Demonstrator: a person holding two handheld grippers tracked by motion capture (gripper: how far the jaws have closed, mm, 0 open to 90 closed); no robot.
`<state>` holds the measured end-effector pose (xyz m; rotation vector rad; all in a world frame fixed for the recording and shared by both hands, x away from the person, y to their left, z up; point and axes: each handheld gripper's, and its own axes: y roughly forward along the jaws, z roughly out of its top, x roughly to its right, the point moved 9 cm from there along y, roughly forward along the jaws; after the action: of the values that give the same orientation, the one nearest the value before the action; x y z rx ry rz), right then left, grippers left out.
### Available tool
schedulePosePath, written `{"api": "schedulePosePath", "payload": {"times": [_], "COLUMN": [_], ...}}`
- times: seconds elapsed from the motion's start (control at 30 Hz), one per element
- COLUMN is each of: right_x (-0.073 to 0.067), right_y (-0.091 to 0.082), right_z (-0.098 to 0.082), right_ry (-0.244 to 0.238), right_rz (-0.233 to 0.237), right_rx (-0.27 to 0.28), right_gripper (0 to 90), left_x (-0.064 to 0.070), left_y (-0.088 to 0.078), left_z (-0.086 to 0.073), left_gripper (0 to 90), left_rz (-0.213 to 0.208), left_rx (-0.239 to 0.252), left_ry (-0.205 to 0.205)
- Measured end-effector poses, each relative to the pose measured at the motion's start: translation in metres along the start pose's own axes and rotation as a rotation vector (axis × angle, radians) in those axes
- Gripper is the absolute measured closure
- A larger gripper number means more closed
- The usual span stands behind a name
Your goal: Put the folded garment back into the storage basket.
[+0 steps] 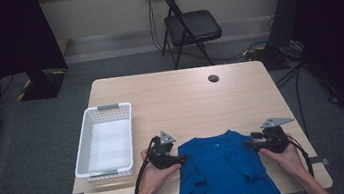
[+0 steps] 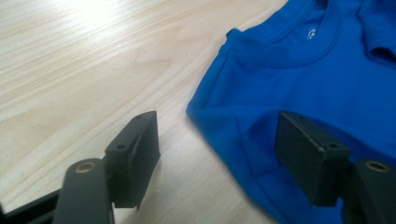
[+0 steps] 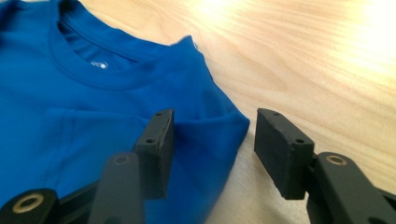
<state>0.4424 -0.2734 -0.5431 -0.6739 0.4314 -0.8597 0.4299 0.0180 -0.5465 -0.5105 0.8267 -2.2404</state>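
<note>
Left hand-held gripper (image 1: 180,159) sits at the left shoulder edge of the blue T-shirt (image 1: 224,171), jaws apart and straddling the fabric edge, no pinch yet. Right hand-held gripper (image 1: 247,143) mirrors it at the right shoulder corner, gap narrower, cloth between the jaws but not clamped. Shirt lies flat at the near edge of the worktop (image 1: 185,95), collar facing away, long axis running toward the person. White basket (image 1: 107,140) stands left, closer to the left hand.

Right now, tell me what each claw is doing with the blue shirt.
Left claw: open, jaws straddling the blue shirt edge, nothing gripped.
Right claw: open, jaws either side of the shirt's corner, not pinching it.
</note>
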Motion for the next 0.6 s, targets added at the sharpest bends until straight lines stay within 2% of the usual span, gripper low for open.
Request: {"api": "schedulePosePath", "payload": {"times": [0.13,0.47,0.6], "right_x": [0.0008,0.0019,0.0000], "right_y": [0.0034,0.0043,0.0047], "right_z": [-0.0010,-0.0013,-0.0014], "right_ry": [0.005,0.003,-0.004], "right_rz": [0.002,-0.009,-0.004], "right_rx": [-0.006,-0.005,-0.005], "right_gripper": [54.1,74.1,78.1], "left_x": [0.0002,0.0012,0.0004], "left_y": [0.0031,0.0071,0.0082], "left_z": [-0.0016,0.0006,0.0017], "left_gripper": [33.8,37.1,42.6], "left_rz": [-0.003,0.014,0.027], "left_rx": [-0.011,0.014,0.023], "left_ry": [0.000,0.017,0.029]}}
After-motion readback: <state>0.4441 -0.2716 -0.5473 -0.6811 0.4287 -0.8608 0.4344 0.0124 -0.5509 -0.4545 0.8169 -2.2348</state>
